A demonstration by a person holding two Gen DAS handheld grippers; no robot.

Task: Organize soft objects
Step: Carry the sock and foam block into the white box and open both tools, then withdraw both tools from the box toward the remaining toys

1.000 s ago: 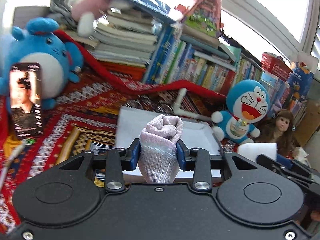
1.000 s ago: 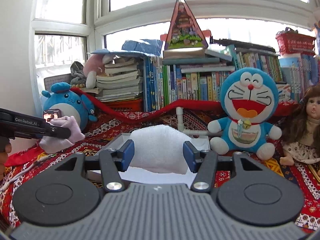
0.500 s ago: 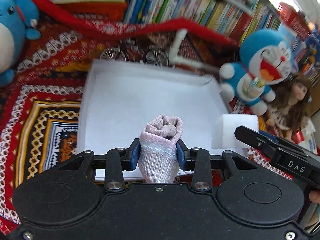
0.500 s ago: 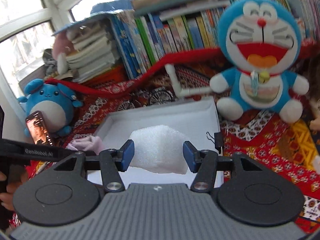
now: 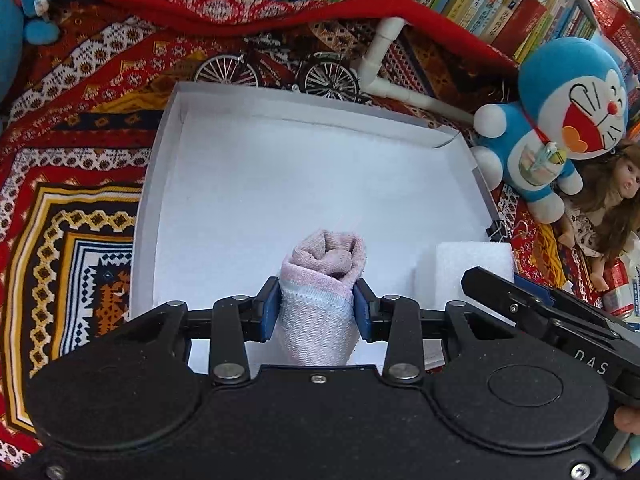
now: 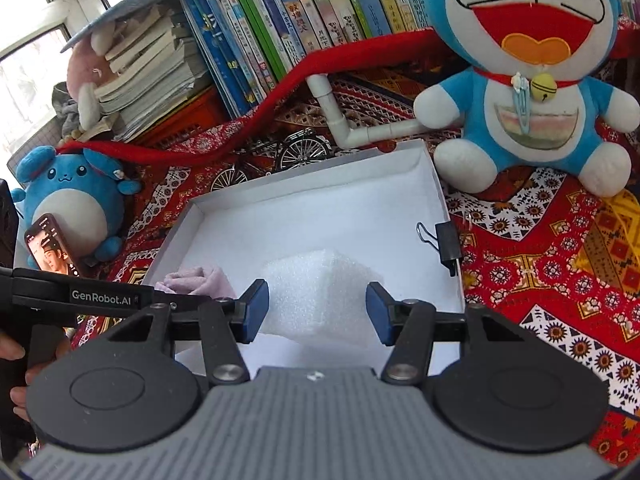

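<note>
Our left hand-held gripper [image 5: 316, 305] pinches the rolled pink sock [image 5: 320, 280]; our right hand-held gripper [image 6: 316, 310] clasps the white foam block [image 6: 320, 292], both over the white box [image 5: 160, 152] for dropping inside.

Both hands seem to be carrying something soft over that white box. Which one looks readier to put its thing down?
Probably the left gripper: its rolled sock hangs over the white box's bare floor. The right gripper's foam block is over it too, near the corner.
</note>
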